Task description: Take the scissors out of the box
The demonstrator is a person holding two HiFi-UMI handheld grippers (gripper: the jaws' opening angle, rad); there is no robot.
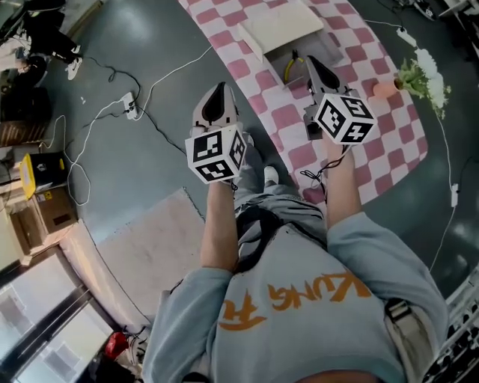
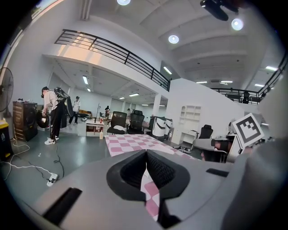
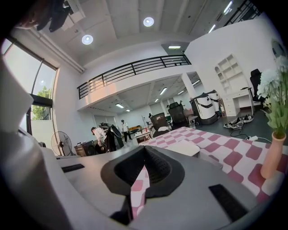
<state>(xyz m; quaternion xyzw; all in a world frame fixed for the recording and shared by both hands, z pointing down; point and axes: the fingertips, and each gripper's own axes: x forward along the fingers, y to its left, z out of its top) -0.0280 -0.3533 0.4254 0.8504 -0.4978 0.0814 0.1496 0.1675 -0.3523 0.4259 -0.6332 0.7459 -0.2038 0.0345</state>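
Note:
On the pink-and-white checkered table point(image 1: 374, 142) stands an open grey box point(image 1: 327, 46), its cream lid point(image 1: 281, 22) folded back. Inside it a yellow scissors handle point(image 1: 289, 69) shows; the blades are hidden. My right gripper point(image 1: 310, 61) is shut and empty, its tips over the box's near right side. Left of the table, above the floor, my left gripper point(image 1: 219, 87) is also shut with nothing in it. In the left gripper view the left gripper point(image 2: 146, 152) points along the table point(image 2: 130, 143). In the right gripper view the right gripper point(image 3: 145, 149) faces the cream lid point(image 3: 182, 147).
A pink vase with white flowers point(image 1: 419, 78) stands at the table's right edge, and the vase point(image 3: 273, 155) also shows in the right gripper view. A power strip with cables point(image 1: 131, 105) lies on the floor at left, beside a pale mat point(image 1: 150, 247). People point(image 2: 54, 112) stand far off.

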